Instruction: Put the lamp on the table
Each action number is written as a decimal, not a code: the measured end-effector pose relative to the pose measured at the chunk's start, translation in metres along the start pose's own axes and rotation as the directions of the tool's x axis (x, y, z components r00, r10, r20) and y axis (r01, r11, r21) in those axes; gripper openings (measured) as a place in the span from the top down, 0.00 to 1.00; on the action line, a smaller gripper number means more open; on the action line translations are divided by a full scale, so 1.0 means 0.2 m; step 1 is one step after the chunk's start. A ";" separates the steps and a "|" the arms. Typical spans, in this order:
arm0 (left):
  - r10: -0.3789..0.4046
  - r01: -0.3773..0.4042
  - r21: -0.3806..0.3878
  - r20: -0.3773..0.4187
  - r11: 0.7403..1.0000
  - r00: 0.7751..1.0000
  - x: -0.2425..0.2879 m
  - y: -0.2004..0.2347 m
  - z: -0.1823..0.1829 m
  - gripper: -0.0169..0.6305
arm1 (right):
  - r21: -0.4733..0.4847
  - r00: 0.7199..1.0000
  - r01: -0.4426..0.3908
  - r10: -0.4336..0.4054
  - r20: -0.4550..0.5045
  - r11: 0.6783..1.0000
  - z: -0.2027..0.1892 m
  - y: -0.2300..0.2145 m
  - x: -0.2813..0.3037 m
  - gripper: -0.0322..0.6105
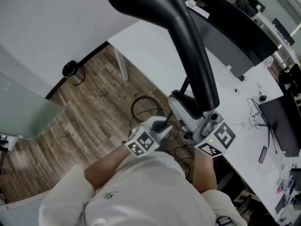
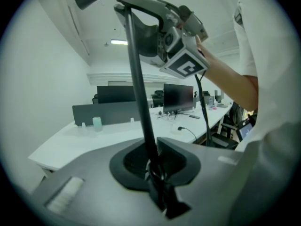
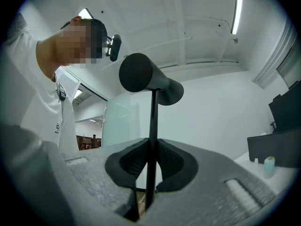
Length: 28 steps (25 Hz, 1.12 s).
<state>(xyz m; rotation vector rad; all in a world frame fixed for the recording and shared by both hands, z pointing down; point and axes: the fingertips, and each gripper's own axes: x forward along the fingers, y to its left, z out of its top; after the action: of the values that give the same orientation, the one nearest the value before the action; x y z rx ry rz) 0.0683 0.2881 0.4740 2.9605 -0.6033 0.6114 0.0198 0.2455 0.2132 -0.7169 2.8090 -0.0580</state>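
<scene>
Lamp (image 1: 193, 55) held near table (image 1: 155, 46) edge, floor (image 1: 94, 112) alongside

Right gripper (image 3: 149, 163) clamped on the lamp (image 3: 153, 121)

The jaws are closed on the lamp's thin black stem, which rises straight up between the ribbed pads to a dark, rounded head (image 3: 141, 74) tilted toward the upper left. A person (image 3: 29, 98) in a white top fills the left edge, below a sloping white ceiling with a strip light (image 3: 238, 11). A frosted glass panel (image 3: 120, 121) stands behind the stem. At far right, a small pale bottle (image 3: 268, 165) sits on a white bench (image 3: 286, 174) beside a dark screen (image 3: 273, 144).
</scene>
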 end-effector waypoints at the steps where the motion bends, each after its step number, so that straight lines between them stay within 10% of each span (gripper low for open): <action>1: 0.007 -0.007 -0.001 0.000 1.000 1.000 0.02 0.04 0.01 0.91 | 0.000 1.000 -0.008 0.008 -0.001 1.000 0.00 -0.04 0.02 0.88; 28: 0.112 -0.112 -0.058 -0.019 0.992 0.994 0.46 0.53 0.13 0.91 | 0.034 0.993 -0.118 0.119 -0.027 0.992 -0.02 -0.66 0.14 0.88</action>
<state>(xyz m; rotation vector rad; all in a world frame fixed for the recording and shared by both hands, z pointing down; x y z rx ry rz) 0.1136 0.1540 0.4842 2.8802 -0.7765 0.6137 0.0558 0.1155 0.2243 -0.5447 2.8649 -0.0927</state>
